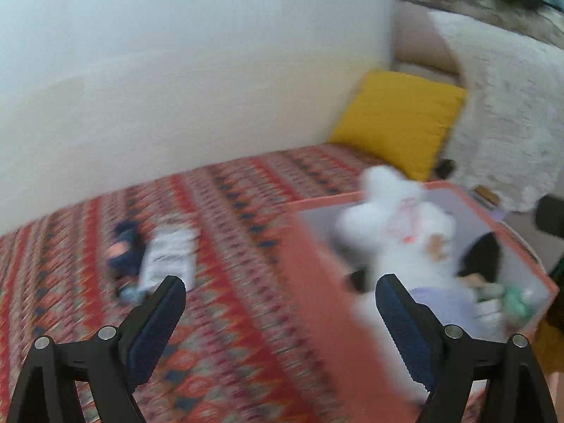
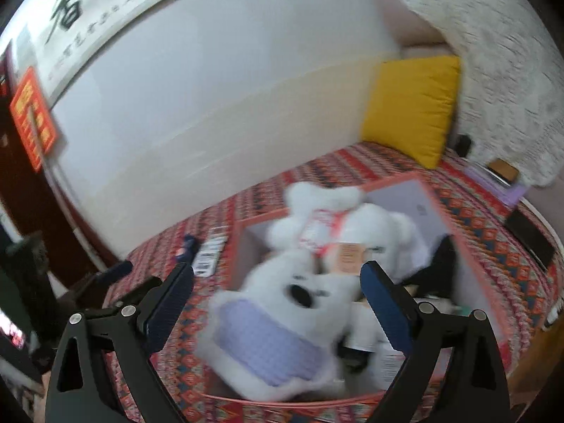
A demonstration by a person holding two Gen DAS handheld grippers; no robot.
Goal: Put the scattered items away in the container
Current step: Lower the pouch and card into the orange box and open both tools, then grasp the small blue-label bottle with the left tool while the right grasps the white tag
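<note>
A white plush toy [image 1: 398,232] with a lilac patch lies in the coral-rimmed box [image 1: 317,253] on the patterned bedspread. My left gripper [image 1: 280,282] is open above the box's near wall, its left finger over the bedspread and its right finger by the plush. To the left, outside the box, lie a dark blue item [image 1: 125,246] and a white packet [image 1: 171,253]. In the right wrist view, the plush toy [image 2: 384,227] fills the box [image 2: 391,179]. My right gripper [image 2: 277,267] is open with the plush's head between its fingers, the pads not pressing on it.
A black item [image 1: 483,253] and a green item [image 1: 514,299] also lie in the box. A yellow cushion [image 2: 412,105] leans against the white wall, beside a fuzzy white blanket [image 2: 511,81]. A flat black device [image 2: 528,238] lies on the bedspread, right of the box.
</note>
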